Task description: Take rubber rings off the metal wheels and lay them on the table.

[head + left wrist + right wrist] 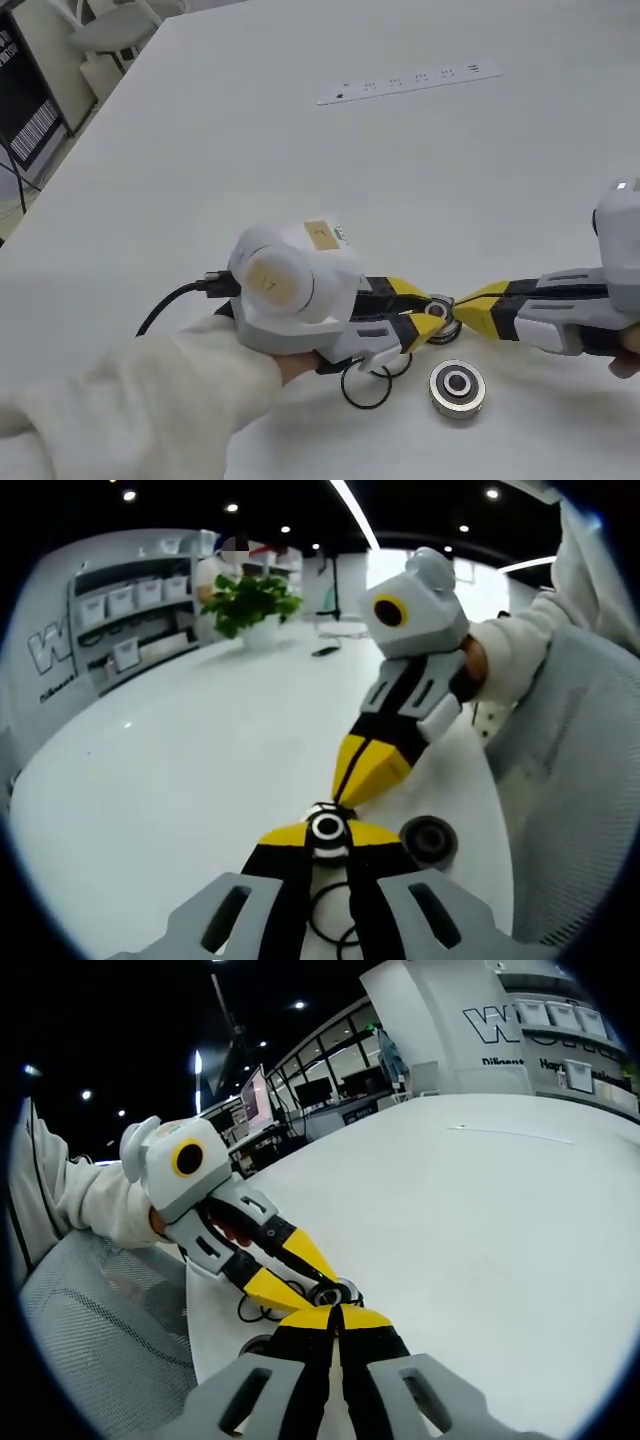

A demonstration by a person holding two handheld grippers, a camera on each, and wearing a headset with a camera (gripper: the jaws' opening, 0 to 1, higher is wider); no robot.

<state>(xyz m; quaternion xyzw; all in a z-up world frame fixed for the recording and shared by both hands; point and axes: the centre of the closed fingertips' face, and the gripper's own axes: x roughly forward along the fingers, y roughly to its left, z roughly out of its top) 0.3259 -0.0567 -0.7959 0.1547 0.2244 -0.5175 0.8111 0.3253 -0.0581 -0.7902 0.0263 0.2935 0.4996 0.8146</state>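
- Left hand-held gripper [422,312]: jaws point toward 3 o'clock in the head view and are clamped on a wheel at their tips.
- Held wheel [327,827]: raised just above the counter [300,150]. Its flat face is turned toward the left gripper view's camera, and its rim faces the other tool. Whether a rubber band is on the rim is too small to tell.
- Right hand-held gripper [462,303]: comes in from 3 o'clock, its long axis nearly in line with the left one, nose to nose. Its jaws are drawn together, tips touching or just beside the held wheel's rim. Whether they pinch rubber cannot be told.
- Key relation: the held wheel lies dead ahead of the right tips, at their 9 o'clock in the head view, and that tool is the nearer one for peeling. Judged next move: a pull back toward 3 o'clock, along the shared axis.
- Loose wheel [457,388]: flat on the counter, near 6 o'clock of the held wheel, apart from both tools.
- Rings [367,386]: thin black loops lying on the counter at 7 o'clock of the held wheel, overlapping.
- Power strip [410,82]: far off at 12 o'clock.
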